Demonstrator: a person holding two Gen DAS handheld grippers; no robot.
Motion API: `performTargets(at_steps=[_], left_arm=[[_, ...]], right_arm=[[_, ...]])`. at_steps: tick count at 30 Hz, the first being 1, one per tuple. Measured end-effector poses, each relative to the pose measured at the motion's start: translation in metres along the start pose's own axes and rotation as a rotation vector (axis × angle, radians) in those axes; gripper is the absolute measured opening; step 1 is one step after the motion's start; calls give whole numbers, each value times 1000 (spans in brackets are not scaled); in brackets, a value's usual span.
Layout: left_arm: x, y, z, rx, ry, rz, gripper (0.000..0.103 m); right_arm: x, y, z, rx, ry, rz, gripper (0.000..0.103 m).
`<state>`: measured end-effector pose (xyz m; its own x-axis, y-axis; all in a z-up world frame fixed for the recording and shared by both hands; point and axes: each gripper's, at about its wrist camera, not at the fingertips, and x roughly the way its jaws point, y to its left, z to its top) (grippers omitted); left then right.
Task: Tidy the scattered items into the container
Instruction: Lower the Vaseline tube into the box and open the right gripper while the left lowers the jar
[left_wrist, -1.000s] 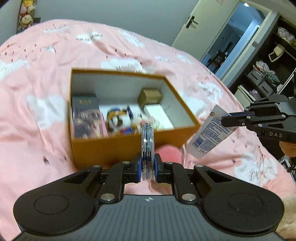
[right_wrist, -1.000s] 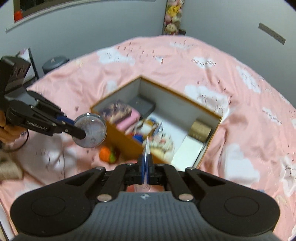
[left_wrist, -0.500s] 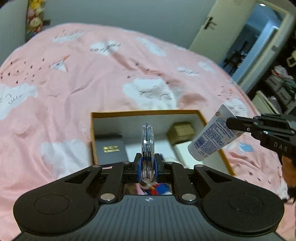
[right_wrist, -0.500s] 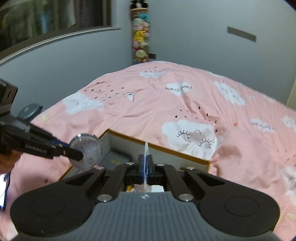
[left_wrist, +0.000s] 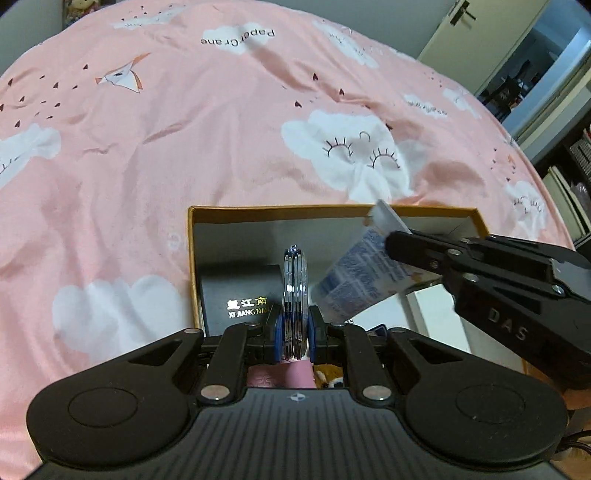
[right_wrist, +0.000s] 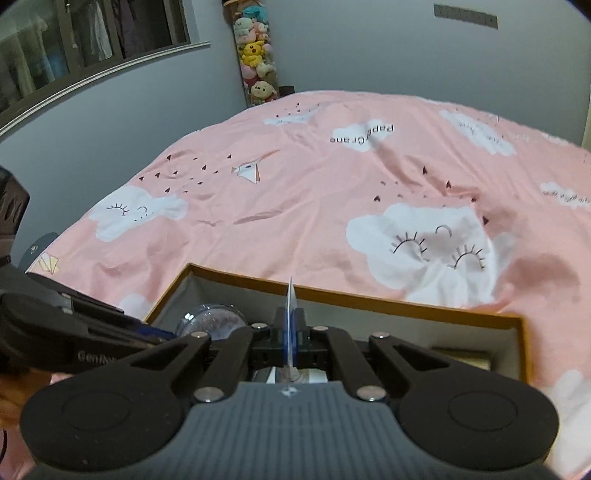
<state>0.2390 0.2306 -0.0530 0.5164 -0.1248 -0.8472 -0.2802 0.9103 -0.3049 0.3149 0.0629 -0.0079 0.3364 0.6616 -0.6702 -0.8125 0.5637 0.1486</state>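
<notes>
The left gripper (left_wrist: 294, 334) is closed on a round clear case (left_wrist: 294, 295), held on edge between the blue pads so that only its thin rim faces the camera and its flat faces look left and right. It stands upright at the middle of the left wrist view, above the open orange box (left_wrist: 190, 258) that fills the lower middle of that frame. The same case shows as a clear disc (right_wrist: 210, 321) at the lower left of the right wrist view, inside the box's near left corner.

The right gripper (right_wrist: 290, 345) is clamped on the flat crimped end of a white tube (left_wrist: 356, 278) with blue print. In the left wrist view the tube lies on a slant at right of center: its long axis runs from the crimped end at upper right, by the box's far wall, down to the wider end at lower left, which comes just beside the clear case. In the right wrist view only the tube's thin crimped edge (right_wrist: 290, 301) is seen, sticking up between the fingers at center.

Inside the box, a black box with gold lettering (left_wrist: 240, 295) sits at the left. The box rests on a pink bedspread (left_wrist: 184, 129) with white clouds.
</notes>
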Motion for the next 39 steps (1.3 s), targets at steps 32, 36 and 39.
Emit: performTargets(at_steps=[32,36,39], left_arm=[[-6,-5,8,118,26,125,22],[-16,-5,8,110,-3,114,22],[-20,-8,6,117,-19,120,22]], right_arm=[[27,-2,-12,93,65,46,3],[27,-2,-12,109,68,41,3],[27,-1,-12,115,72,41,3]])
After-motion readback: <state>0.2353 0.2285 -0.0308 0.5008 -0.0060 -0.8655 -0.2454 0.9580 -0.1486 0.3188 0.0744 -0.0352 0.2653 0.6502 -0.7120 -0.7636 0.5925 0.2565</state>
